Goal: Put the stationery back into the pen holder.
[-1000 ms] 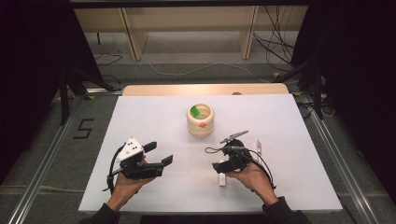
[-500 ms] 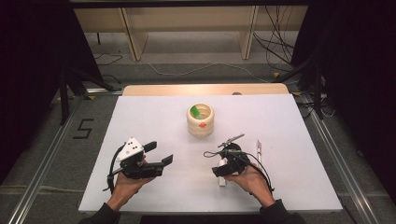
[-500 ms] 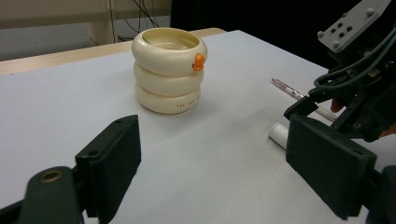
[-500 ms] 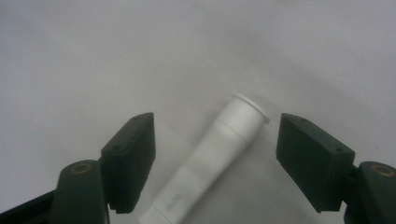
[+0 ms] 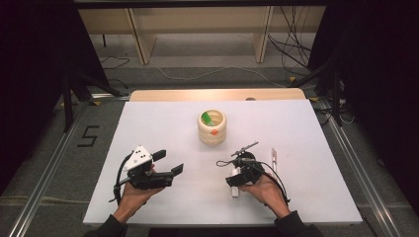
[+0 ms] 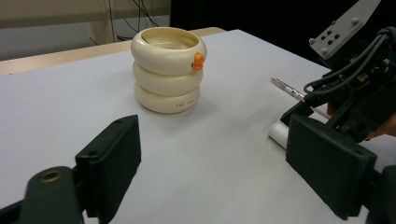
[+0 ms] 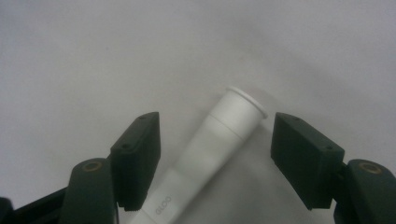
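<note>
- White table (image 5: 163, 118) across the middle of the high view, wooden strip along its upper edge.
- Cream ringed cup (image 5: 212, 127) at centre of the high view, slightly above the middle; three stacked rings, orange knob on the near side, green patch inside.
- Same cup (image 6: 167, 69) upper centre-left in the left gripper view, standing upright, well apart from both grippers.
- Left gripper (image 5: 168, 163) lower left of centre in the high view, held in a hand (image 5: 132, 193), grey plate on top; jaws spread wide, nothing between them.
- In the left gripper view, own jaws wide apart at the lower corners, bare table between.
- Right gripper (image 5: 233, 181) lower right of centre in the high view, held in a hand (image 5: 264, 188), pointing down at the table.
- White tube (image 7: 201, 154) lying flat, lower centre of the right gripper view, flanged end toward the upper right, "GLOO" lettering near the bottom.
- Right gripper (image 7: 215, 156) jaws spread on either side of the tube; left jaw just beside it, contact unclear; right jaw apart from it.
- Tube end (image 6: 281, 133) visible at right of the left gripper view, under the right gripper (image 6: 359, 93).
- Thin pen (image 5: 273, 159) just right of the right gripper in the high view, lying on the table.
</note>
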